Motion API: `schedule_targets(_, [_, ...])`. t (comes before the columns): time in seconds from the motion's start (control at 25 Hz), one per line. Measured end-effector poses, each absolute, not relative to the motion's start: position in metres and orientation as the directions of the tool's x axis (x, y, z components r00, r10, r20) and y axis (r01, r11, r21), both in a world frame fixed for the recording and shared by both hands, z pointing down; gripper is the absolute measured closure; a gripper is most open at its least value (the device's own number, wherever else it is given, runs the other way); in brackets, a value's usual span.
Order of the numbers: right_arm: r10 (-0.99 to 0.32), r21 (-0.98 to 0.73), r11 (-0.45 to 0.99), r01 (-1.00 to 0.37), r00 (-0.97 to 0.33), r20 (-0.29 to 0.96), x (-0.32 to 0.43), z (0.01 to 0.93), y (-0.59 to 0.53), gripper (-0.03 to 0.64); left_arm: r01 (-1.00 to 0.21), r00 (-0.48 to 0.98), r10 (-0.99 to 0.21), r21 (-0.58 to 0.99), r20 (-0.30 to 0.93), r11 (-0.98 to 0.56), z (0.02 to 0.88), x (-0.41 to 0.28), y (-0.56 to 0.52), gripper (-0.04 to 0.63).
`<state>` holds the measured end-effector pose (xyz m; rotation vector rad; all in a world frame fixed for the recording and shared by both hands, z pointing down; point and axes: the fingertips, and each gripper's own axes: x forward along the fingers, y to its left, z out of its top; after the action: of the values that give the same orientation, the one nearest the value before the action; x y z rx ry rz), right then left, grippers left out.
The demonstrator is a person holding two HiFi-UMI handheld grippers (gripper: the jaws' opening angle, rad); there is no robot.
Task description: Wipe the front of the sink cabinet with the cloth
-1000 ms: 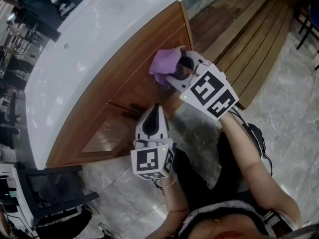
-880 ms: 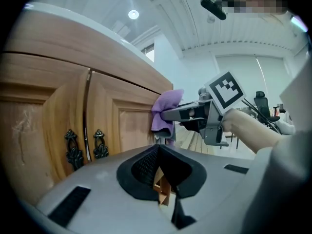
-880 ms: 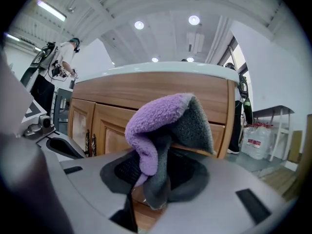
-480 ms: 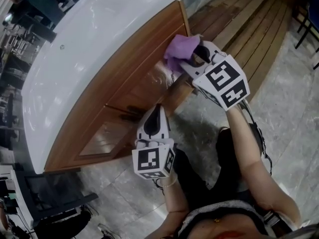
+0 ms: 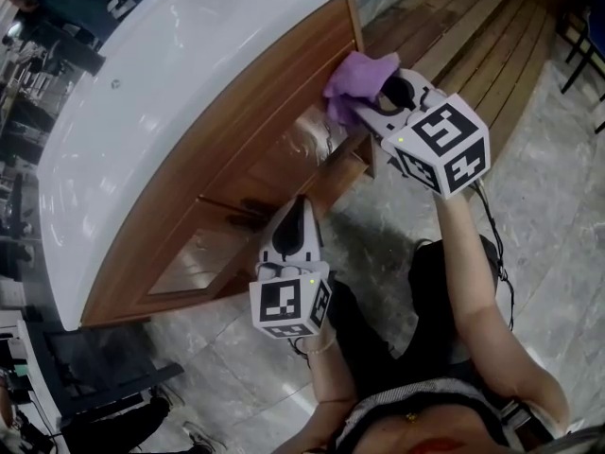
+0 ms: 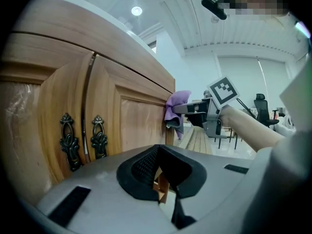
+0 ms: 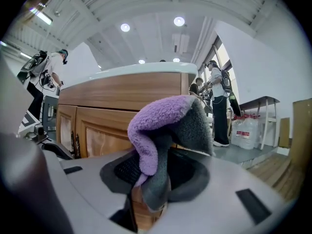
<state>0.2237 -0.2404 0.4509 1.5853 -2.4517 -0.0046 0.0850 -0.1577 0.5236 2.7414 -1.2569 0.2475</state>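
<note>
One purple cloth point(image 5: 357, 76) between the right tongs point(image 5: 371, 108), against the cabinet front point(image 5: 255, 149).

Office-like hall with sink cabinet point(image 5: 246, 149), office chair point(image 6: 262, 105), table point(image 7: 262, 102), water bottles point(image 7: 246, 130).

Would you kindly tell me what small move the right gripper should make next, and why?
Probably sweep the cloth leftward along the cabinet front: the right gripper holds it at the front's upper right corner, and the door panels lie to its left.
</note>
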Motion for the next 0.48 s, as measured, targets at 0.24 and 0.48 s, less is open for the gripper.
schedule_targets(0.24, [-0.907,0.124,0.404,-0.906,-0.380,0.181,0.224,0.450,-0.239,0.436,-0.771,0.629,-0.751,0.038,0.202,-0.635,0.525,0.077,-0.156,0.595])
schedule_targets(0.48, [-0.917,0.140,0.384,-0.913,-0.359,0.173,0.224,0.451,-0.239,0.436,-0.778,0.621,-0.758,0.044,0.199,-0.626,0.525,0.073,-0.155,0.595])
